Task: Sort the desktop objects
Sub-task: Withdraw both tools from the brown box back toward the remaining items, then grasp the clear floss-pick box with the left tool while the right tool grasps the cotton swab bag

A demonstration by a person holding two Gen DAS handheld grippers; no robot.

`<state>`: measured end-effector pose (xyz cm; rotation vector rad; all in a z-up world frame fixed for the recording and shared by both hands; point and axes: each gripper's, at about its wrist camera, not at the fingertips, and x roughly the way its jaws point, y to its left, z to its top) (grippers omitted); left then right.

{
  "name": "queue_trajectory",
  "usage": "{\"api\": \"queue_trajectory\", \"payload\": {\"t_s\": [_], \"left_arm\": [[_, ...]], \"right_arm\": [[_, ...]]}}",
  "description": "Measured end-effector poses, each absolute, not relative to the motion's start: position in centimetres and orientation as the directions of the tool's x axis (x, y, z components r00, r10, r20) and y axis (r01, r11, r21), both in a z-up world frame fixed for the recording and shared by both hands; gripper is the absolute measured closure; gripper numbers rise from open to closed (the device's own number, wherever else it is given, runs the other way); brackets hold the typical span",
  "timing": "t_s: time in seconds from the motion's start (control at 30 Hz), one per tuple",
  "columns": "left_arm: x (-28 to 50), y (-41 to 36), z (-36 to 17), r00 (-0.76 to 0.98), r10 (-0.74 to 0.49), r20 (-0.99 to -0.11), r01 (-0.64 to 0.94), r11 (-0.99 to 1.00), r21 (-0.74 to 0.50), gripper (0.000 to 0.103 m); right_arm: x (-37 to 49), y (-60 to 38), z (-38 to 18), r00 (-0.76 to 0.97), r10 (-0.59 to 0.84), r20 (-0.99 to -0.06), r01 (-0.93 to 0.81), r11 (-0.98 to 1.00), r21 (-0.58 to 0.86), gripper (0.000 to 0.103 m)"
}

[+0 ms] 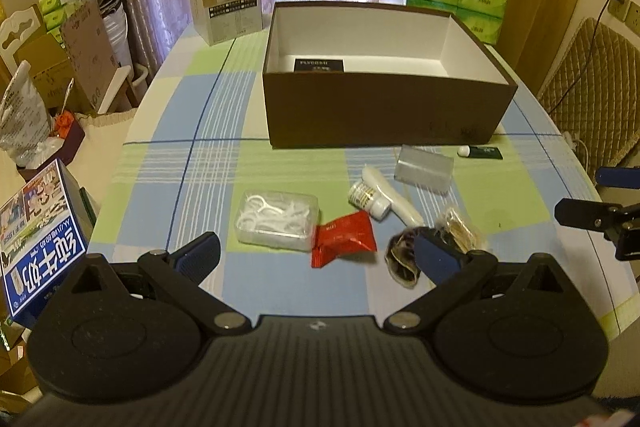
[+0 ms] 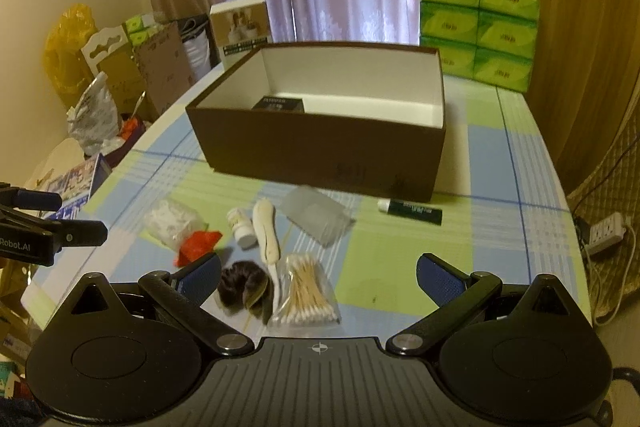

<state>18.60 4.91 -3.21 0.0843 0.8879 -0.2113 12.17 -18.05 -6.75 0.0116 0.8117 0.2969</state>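
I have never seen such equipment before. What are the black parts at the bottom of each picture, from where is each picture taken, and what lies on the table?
The black parts are hand-held grippers; a person carries one in each hand. Each picture comes from a camera on one gripper, looking forward along its fingers. The left gripper and right gripper both have open jaws and hold nothing. On the checked blue-green tablecloth stands an open brown cardboard box. In front of it lie a clear plastic case of white floss picks, a red foil packet, a small white bottle, a bag of cotton swabs, a dark hair tie and a dark green tube.
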Motion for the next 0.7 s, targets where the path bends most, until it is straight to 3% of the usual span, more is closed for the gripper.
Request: {"api": "queue_trajectory", "payload": {"t_s": [0.7], "left_arm": [[19.3, 5.1, -6.5, 0.535, -0.134, -0.834, 0.222, 0.975, -0.014, 0.001]], "right_arm": [[12.9, -17.6, -11.3, 0.557, 0.242, -0.794, -0.241, 0.962, 0.124, 0.002]]}}
